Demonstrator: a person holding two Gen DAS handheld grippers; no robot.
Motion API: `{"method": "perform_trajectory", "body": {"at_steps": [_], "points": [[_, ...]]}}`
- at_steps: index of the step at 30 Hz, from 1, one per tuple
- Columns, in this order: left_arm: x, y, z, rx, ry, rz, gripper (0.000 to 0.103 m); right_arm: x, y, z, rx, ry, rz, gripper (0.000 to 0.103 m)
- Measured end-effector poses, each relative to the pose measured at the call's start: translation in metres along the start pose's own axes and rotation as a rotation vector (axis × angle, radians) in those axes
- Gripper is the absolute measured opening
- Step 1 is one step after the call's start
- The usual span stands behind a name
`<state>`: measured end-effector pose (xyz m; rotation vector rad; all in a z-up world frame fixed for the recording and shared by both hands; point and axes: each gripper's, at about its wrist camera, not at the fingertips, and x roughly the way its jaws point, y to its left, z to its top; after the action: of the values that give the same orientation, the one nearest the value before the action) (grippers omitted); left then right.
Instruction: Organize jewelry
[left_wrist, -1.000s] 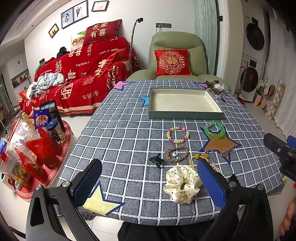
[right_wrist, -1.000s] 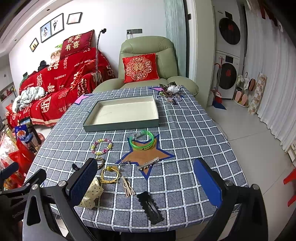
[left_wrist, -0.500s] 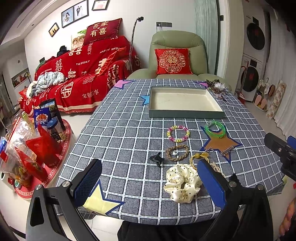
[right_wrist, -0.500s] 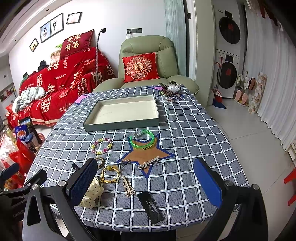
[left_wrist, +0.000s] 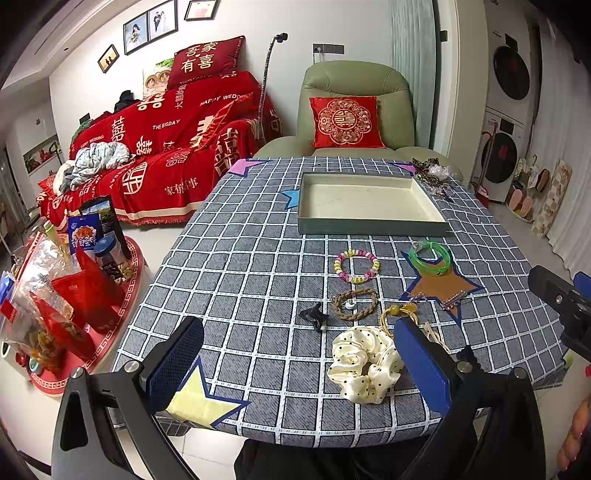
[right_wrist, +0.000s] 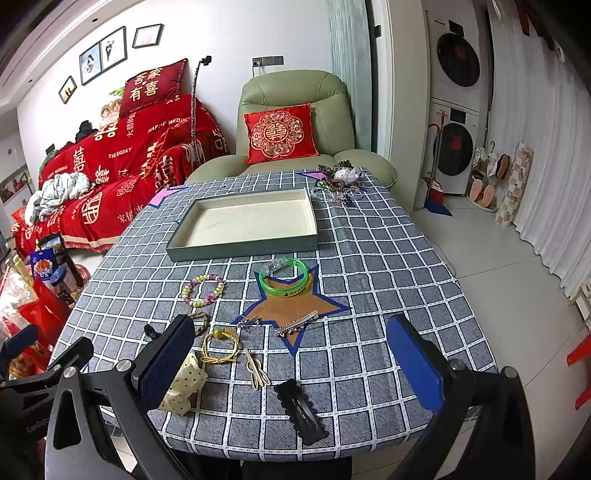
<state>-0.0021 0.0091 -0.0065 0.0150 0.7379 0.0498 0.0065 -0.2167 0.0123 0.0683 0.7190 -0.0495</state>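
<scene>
Jewelry lies scattered over the near half of the counter (left_wrist: 236, 266), which wears a grey checked cloth with coloured stars. Both grippers hover at the near edge, above the cloth, touching nothing.

The left gripper (left_wrist: 295, 363) has its jaws spread wide and holds nothing. A cream dotted scrunchie (left_wrist: 364, 363) lies just inside the right jaw, which overlaps its edge in the left wrist view. Ahead of the jaws sit a small black clip (left_wrist: 314, 315), a braided brown bracelet (left_wrist: 354, 303) and a yellow hair tie (left_wrist: 400, 314); further on, a pastel bead bracelet (left_wrist: 356, 265) and a green bangle (left_wrist: 430, 257) resting on the top point of a brown star (left_wrist: 441, 286).

The right gripper (right_wrist: 291, 363) is likewise wide open and empty. Between its jaws, on the cloth, lie a black hair clip (right_wrist: 300, 411) nearest the camera and a beige loop (right_wrist: 255, 369) just beyond it. A silver barrette (right_wrist: 297, 324) rests across the star's lower point, further ahead.

A shallow tray (right_wrist: 242, 249) with a cream lining stands mid-counter beyond all these pieces, well apart from both grippers, with nothing in it. A tangled heap of more jewelry (right_wrist: 340, 182) sits at the far right corner, beside the tray.
</scene>
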Motion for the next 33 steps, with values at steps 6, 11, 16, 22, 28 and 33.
{"method": "perform_trajectory", "body": {"at_steps": [6,11,16,22,28,33], "points": [[0.0,0.0,0.001,0.001,0.0,-0.002,0.103,0.0,0.0,0.0,0.0,0.0,-0.001,0.103],[0.0,0.0,-0.001,0.0,0.002,-0.002,0.103,0.0,0.0,0.0,-0.001,0.001,0.0,0.103],[0.0,0.001,-0.003,0.0,0.004,-0.002,0.103,0.0,0.0,0.001,-0.001,0.001,-0.001,0.103],[0.001,0.0,-0.005,0.0,0.012,0.0,0.103,0.0,0.0,0.0,0.001,0.005,0.0,0.103],[0.003,-0.002,-0.005,0.001,0.022,-0.008,0.103,0.001,-0.001,0.0,-0.001,0.008,-0.001,0.103],[0.012,-0.002,-0.009,0.0,0.059,-0.037,0.103,0.009,-0.001,-0.013,0.001,0.028,-0.005,0.103]]}}
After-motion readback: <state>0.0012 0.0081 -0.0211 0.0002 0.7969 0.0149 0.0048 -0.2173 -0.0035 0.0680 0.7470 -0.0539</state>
